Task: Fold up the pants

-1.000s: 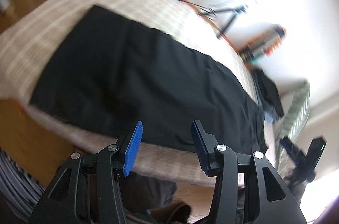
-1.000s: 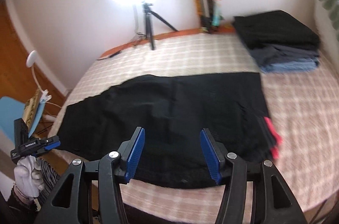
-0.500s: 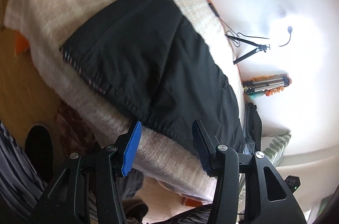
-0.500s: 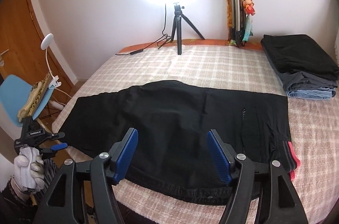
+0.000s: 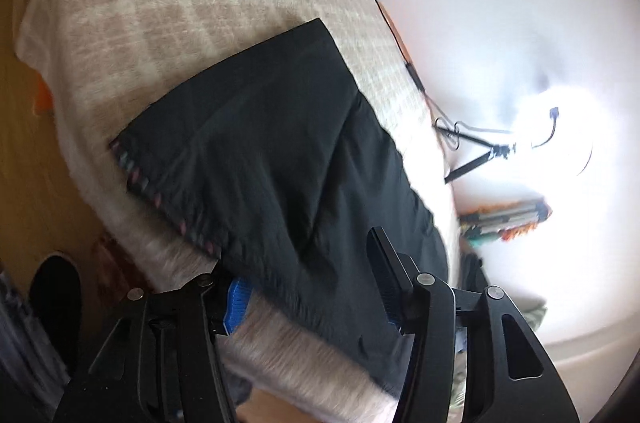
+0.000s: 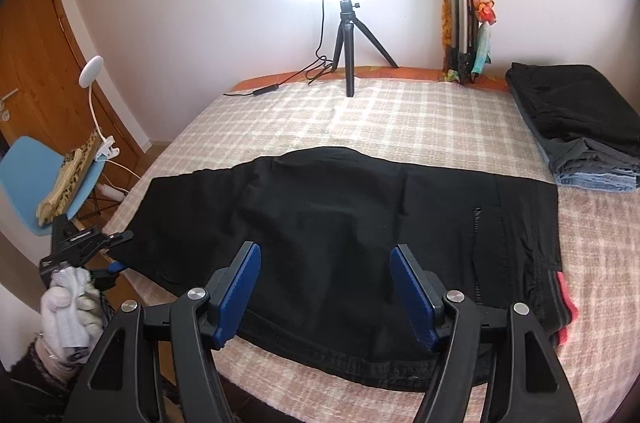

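Black pants [image 6: 340, 207] lie flat across the checked bed [image 6: 400, 111], leg ends to the left, waist to the right. My right gripper [image 6: 326, 249] hovers open over the pants' near edge, nothing between its blue pads. In that view a gloved hand [image 6: 68, 299] holds my left gripper [image 6: 120, 251] at the leg end by the bed's left edge. In the left wrist view the pants [image 5: 260, 143] run away from me and my left gripper [image 5: 308, 267] straddles their near edge. Its jaws are opening, with the cloth between them. One blue pad [image 5: 238, 307] is partly hidden under the fabric.
A stack of folded clothes [image 6: 580, 119] sits at the bed's far right. A ring light on a tripod [image 6: 348, 55] stands at the back with its cable. A pink garment [image 6: 566, 303] peeks from under the waist. A blue chair [image 6: 40, 175] stands left of the bed.
The left gripper rolled and dropped closer to the pants' leg end, now straddling the cloth edge. The right gripper's jaws spread wider and it shifted sideways along the near edge.
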{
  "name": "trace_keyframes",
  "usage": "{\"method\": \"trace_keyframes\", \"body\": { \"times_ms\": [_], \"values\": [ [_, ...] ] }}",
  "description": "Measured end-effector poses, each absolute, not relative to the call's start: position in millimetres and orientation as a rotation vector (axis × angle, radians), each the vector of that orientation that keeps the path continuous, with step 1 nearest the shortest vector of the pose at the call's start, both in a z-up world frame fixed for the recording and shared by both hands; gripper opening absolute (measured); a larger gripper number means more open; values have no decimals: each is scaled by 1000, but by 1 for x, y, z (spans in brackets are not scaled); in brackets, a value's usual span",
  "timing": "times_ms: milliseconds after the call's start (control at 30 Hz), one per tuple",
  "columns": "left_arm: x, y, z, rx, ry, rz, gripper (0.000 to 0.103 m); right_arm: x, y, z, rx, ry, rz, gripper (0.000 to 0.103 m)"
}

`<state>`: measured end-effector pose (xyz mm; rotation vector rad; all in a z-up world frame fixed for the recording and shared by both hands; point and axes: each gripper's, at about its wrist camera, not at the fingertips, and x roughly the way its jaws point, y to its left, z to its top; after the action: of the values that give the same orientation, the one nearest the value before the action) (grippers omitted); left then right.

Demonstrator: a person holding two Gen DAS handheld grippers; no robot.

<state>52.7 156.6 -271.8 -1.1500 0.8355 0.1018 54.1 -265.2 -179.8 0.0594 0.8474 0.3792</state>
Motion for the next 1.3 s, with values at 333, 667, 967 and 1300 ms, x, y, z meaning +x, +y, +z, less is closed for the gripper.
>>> {"method": "trace_keyframes", "body": {
  "times_ms": [333, 667, 967, 1300],
  "values": [
    [61, 145, -253, -1033, 755, 104, 36, 56, -258, -186, 52, 873, 390, 70],
    [73, 179, -275, -1117, 768, 191, 36, 53, -255, -190, 44, 891, 402, 71],
    [95, 142, -233, -716, 704, 168, 11, 53, -260, -195, 58, 912, 388, 71],
    [122, 73, -202, -477, 684, -36, 9, 57, -272, -200, 106, 932, 381, 71]
  ]
}}
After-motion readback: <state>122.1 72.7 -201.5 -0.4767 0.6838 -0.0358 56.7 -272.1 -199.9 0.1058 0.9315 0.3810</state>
